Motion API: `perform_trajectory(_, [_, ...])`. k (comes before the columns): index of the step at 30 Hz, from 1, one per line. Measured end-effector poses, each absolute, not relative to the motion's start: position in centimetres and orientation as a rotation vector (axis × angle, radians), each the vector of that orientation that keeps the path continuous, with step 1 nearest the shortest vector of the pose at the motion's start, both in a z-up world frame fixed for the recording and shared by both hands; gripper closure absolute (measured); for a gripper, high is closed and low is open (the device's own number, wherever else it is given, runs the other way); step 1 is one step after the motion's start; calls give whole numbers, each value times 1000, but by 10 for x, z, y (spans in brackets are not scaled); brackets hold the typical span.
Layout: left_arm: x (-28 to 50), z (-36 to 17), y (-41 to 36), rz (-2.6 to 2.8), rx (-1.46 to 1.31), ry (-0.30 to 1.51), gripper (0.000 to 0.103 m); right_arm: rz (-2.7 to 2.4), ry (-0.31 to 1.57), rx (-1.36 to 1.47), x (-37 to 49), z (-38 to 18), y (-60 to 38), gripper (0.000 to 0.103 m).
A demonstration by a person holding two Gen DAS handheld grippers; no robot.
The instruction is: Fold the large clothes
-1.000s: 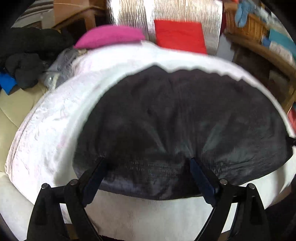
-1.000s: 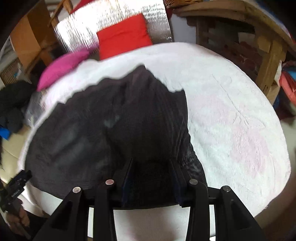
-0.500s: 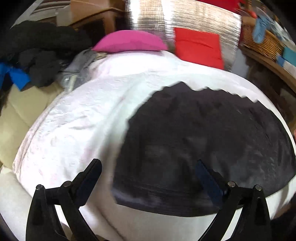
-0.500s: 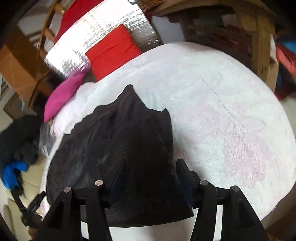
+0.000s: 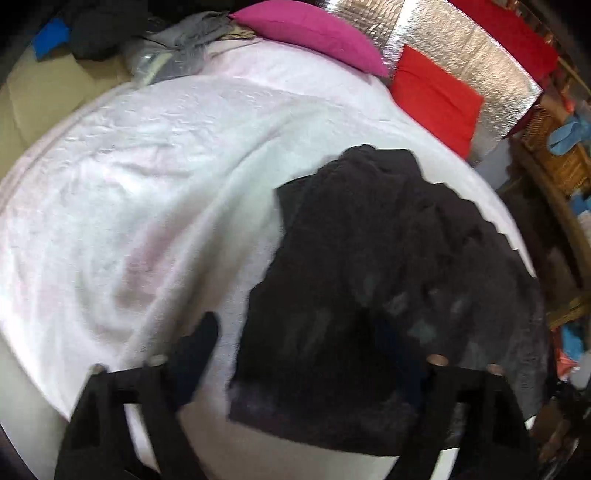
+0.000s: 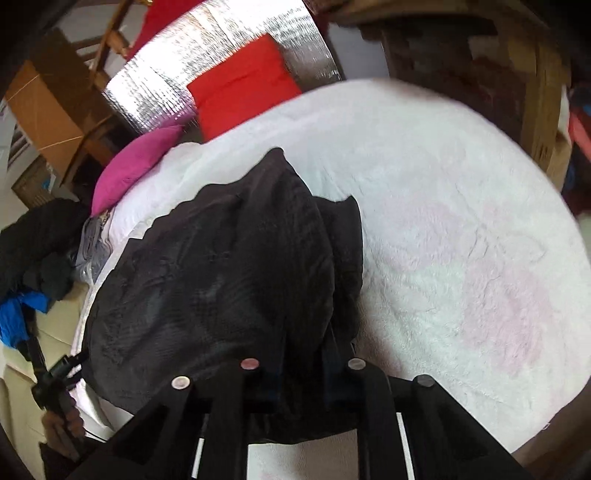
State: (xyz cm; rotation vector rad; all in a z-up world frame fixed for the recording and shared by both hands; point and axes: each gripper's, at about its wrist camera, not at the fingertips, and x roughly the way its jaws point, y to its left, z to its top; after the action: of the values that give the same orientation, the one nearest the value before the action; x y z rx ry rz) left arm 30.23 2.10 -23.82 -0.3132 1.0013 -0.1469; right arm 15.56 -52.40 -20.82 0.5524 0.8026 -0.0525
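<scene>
The large black knitted garment point(image 6: 229, 280) lay bunched on the white fluffy bed blanket point(image 6: 461, 229). The right tongs point(image 6: 303, 373) were clamped on its near hem, probably to carry a fold across. The left tongs point(image 5: 299, 354) stood wide apart, gripping nothing.

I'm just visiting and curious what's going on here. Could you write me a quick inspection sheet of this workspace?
Surface: white blanket with faint pink patches.
Job's things: black garment, rumpled, partly gathered.
Clutter: pink cushion, red cushion, dark clothes pile.
Grippers: left gripper open, beside and over the garment's edge; right gripper shut on the garment.
Cables: nothing seen.
Surroundings: silver foil panel, wooden furniture.
</scene>
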Motion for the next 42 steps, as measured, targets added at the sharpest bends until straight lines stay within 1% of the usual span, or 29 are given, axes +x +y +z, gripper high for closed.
perform_trajectory(3, [312, -241, 10, -182, -303, 993, 29, -86, 828, 516, 156, -212, -516, 88])
perform_trajectory(8, [325, -247, 5, -207, -296, 1001, 29, -119, 870, 554, 153, -227, -516, 89])
perform_trajectory(10, [321, -244, 6, -206, -298, 1002, 29, -118, 868, 571, 153, -229, -517, 87])
perform_trajectory(11, [319, -242, 7, -204, -303, 1004, 29, -118, 865, 557, 154, -227, -515, 83])
perform_trajectory(14, [307, -232, 16, -171, -298, 998, 29, -144, 840, 495, 154, -213, -506, 80])
perform_trajectory(17, [290, -216, 16, -103, -221, 964, 29, -185, 812, 453, 152, -199, -501, 78])
perform_trajectory(20, [269, -192, 12, -27, -117, 878, 17, -229, 773, 405, 140, -183, -495, 77])
perform_trajectory(23, [240, -166, 3, 42, -25, 791, 16, -236, 685, 345, 123, -160, -481, 77])
perform_trajectory(25, [228, -151, -2, 75, 16, 756, 15, -221, 628, 331, 111, -144, -472, 75])
perform_trajectory(26, [219, -142, -5, 80, 32, 735, 14, -211, 597, 325, 107, -134, -466, 73])
perform_trajectory(28, [203, -126, -9, 80, 33, 698, 12, -191, 549, 315, 94, -116, -453, 59])
perform_trajectory(29, [196, -118, -10, 74, 27, 684, 12, -180, 533, 308, 89, -109, -448, 33])
perform_trajectory(30, [190, -112, -12, 70, 25, 671, 11, -166, 506, 303, 83, -101, -441, 25])
perform_trajectory(31, [187, -108, -14, 75, 27, 658, 11, -149, 461, 297, 73, -91, -432, 25])
perform_trajectory(33, [174, -96, -20, 118, 42, 620, 4, -140, 436, 277, 65, -80, -419, 25])
perform_trajectory(42, [103, -36, -31, 44, 30, 483, 4, -59, 435, 222, 28, -46, -360, 25])
